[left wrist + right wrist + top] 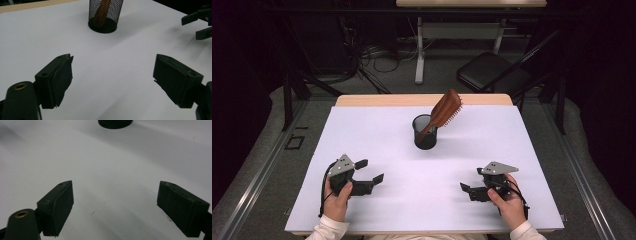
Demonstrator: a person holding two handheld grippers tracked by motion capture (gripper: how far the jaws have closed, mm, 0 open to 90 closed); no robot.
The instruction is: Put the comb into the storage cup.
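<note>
The wooden hairbrush (445,110) stood handle-down in the black mesh cup (424,133) at mid-table, its head tilted up toward your right, roughly midway ahead of your left gripper (372,171) and right gripper (466,190), both spread wide and holding nothing.

High view looks forward and down from above the person's side, taking in the whole white-covered table (377,135). Left gripper view sits low, close over the tabletop, facing the black wire-mesh cup (104,13) holding a brown wooden hairbrush (101,12). Right gripper view, equally low, catches that cup's base (115,123); all three views share it.
</note>
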